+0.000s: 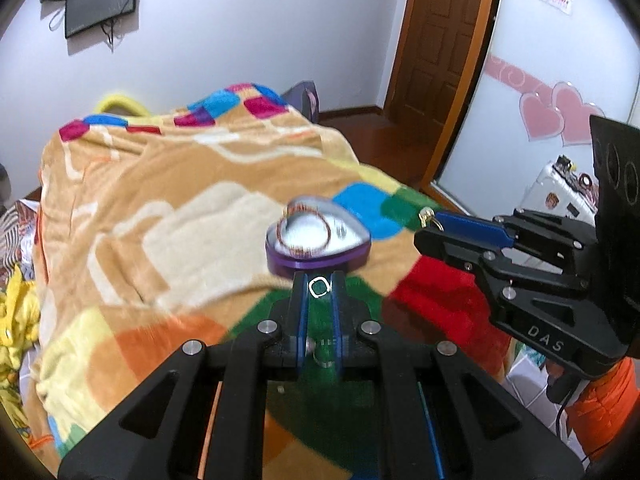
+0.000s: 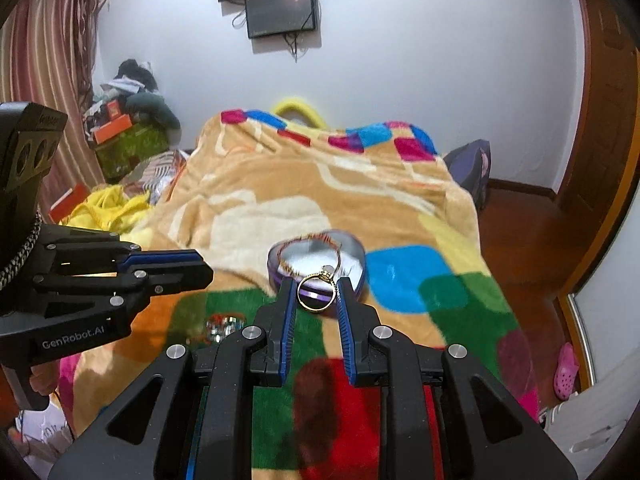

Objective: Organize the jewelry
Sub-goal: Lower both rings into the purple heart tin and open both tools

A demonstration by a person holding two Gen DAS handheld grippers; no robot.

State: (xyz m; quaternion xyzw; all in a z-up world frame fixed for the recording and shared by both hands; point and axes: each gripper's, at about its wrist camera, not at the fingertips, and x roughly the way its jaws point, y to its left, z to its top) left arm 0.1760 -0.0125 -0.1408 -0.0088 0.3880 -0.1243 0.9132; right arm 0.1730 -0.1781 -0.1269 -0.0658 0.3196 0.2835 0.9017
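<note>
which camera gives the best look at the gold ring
The right wrist view: the gold ring faces the camera, pinched in the right tool. The left wrist view shows only a small gold glint at that tool's tip.

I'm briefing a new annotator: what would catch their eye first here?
A gold ring pinched in the right claw, and a small silver ring in the left claw. Just beyond both sits a purple heart-shaped box with a bangle inside, on a bright patchwork blanket.
</note>
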